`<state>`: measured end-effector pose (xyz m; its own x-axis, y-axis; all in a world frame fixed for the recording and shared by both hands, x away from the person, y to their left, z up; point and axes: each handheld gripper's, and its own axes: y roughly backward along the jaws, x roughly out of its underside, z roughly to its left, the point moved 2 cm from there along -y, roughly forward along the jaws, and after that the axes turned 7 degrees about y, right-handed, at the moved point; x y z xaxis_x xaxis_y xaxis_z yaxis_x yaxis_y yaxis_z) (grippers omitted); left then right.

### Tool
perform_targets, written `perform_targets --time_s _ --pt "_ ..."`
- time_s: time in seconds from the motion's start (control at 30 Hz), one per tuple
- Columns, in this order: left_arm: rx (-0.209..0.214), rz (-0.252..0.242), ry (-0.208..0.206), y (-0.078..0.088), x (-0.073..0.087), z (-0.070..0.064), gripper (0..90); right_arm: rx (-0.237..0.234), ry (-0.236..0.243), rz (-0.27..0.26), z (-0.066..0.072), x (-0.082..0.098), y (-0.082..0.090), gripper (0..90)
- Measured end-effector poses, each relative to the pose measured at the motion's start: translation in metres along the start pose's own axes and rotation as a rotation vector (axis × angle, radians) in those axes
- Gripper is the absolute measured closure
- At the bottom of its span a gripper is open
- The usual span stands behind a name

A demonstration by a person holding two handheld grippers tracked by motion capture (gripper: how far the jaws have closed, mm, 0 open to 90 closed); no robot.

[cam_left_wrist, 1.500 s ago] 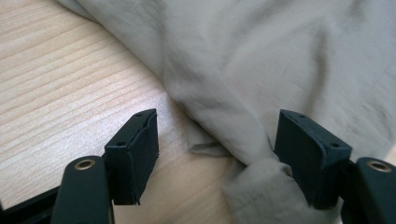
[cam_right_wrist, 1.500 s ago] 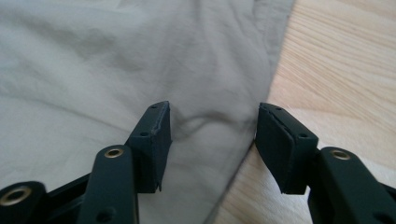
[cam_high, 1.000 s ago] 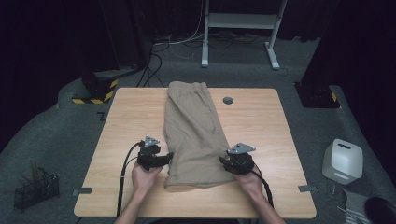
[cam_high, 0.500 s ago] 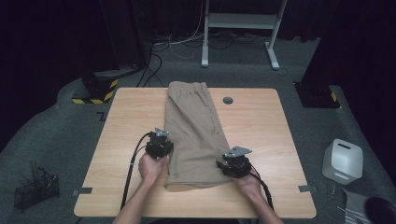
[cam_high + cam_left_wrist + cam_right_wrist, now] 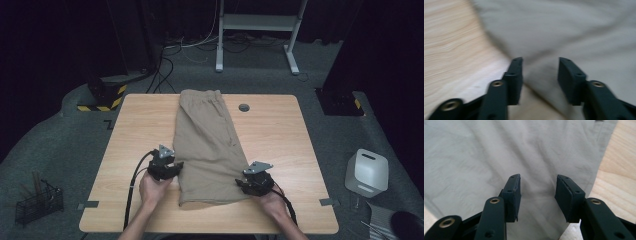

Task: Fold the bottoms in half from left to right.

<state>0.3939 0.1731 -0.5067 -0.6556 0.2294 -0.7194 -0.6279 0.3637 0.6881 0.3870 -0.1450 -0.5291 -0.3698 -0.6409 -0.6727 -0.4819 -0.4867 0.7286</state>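
One wooden table [image 5: 280, 150] carries the whole scene in the high view, and lying lengthwise down its middle is a pair of folded khaki shorts [image 5: 207, 145], waistband at the far edge and hem toward the person. The shorts lie between the two grippers, each of which sits at one side of the near end of the cloth. The left gripper [image 5: 172, 168] is at the left edge of the shorts, its tips pointing in over the fabric; in the left gripper view [image 5: 540, 72] its jaws stand moderately apart, having just been opening, with the cloth edge and a dark fold lying under and ahead of the gap and bare wood off to the left of the left jaw. Nothing is pinched between its pads. The right gripper [image 5: 245, 184] rests at the right edge of the shorts near the hem corner; in the right gripper view [image 5: 537, 192] its jaws also stand moderately apart, having just been opening slightly, over smooth, faintly creased fabric, with the side seam and the table wood just to the right of the right jaw. Its pads grip nothing. Beyond the right gripper, past the shorts, a small dark round grommet [image 5: 243, 107] sits in the tabletop.
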Motion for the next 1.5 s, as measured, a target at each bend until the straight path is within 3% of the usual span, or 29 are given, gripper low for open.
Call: perform_targets --time_s 0.07,0.17,0.23,0.3,0.37,0.43,0.5,0.57,0.63,0.67,0.77,0.83,0.9,0.97,1.1,1.2,1.37,1.5 --pt "0.019 0.002 -0.03 0.007 0.007 -0.012 47.8 0.014 -0.016 -0.021 -0.001 -0.003 0.0 54.9" --pt "0.053 0.001 -0.032 0.014 0.018 -0.022 44.6 0.018 -0.042 -0.058 -0.004 -0.011 -0.001 54.7" --pt "0.029 0.018 -0.054 0.01 0.022 -0.024 45.5 0.014 -0.038 -0.051 -0.004 -0.017 -0.007 55.0" --pt "0.024 0.048 -0.067 0.002 0.021 -0.022 55.3 0.011 -0.025 -0.036 -0.003 -0.018 -0.014 55.3" --pt "0.007 0.073 -0.081 -0.014 0.016 -0.016 71.5 0.017 -0.017 -0.028 -0.002 -0.018 -0.021 56.1" --pt "0.017 0.073 -0.067 -0.023 0.006 -0.008 87.1 0.015 -0.025 -0.03 -0.006 -0.02 -0.024 56.9" --pt "0.005 0.079 -0.069 -0.028 -0.006 -0.001 89.4 0.013 -0.032 -0.03 -0.008 -0.021 -0.025 58.0" --pt "-0.001 0.058 -0.044 -0.028 -0.015 0.007 89.5 0.01 -0.028 -0.03 -0.011 -0.022 -0.027 58.9" --pt "-0.042 0.03 -0.042 -0.024 -0.021 0.01 87.7 0.005 -0.024 -0.029 -0.011 -0.024 -0.029 59.0" --pt "-0.074 0.024 -0.048 -0.021 -0.021 0.008 81.8 0.01 -0.022 -0.026 -0.01 -0.026 -0.029 59.0" --pt "-0.089 0.044 -0.081 -0.011 -0.007 0.001 56.9 0.016 -0.033 -0.029 -0.01 -0.026 -0.03 58.7" --pt "-0.098 0.057 -0.112 -0.003 0.008 -0.005 48.8 0.019 -0.036 -0.037 -0.009 -0.025 -0.031 58.6" --pt "-0.081 0.052 -0.099 0.007 0.021 -0.01 44.4 0.023 -0.036 -0.044 -0.009 -0.025 -0.031 58.6" --pt "-0.052 0.045 -0.08 0.017 0.032 -0.015 42.0 0.024 -0.038 -0.046 -0.009 -0.025 -0.031 58.5" --pt "-0.026 0.114 -0.117 0.029 0.051 -0.028 36.5 0.026 -0.039 -0.045 -0.009 -0.025 -0.031 58.5" --pt "-0.021 0.125 -0.127 0.036 0.058 -0.031 35.8 0.026 -0.039 -0.044 -0.009 -0.025 -0.031 58.5" --pt "-0.014 0.063 -0.084 0.044 0.049 -0.024 38.9 0.031 -0.034 -0.032 -0.007 -0.025 -0.029 57.6" --pt "0.013 0.057 -0.027 0.027 0.033 -0.017 42.3 0.024 -0.026 -0.031 -0.005 -0.024 -0.024 62.9"
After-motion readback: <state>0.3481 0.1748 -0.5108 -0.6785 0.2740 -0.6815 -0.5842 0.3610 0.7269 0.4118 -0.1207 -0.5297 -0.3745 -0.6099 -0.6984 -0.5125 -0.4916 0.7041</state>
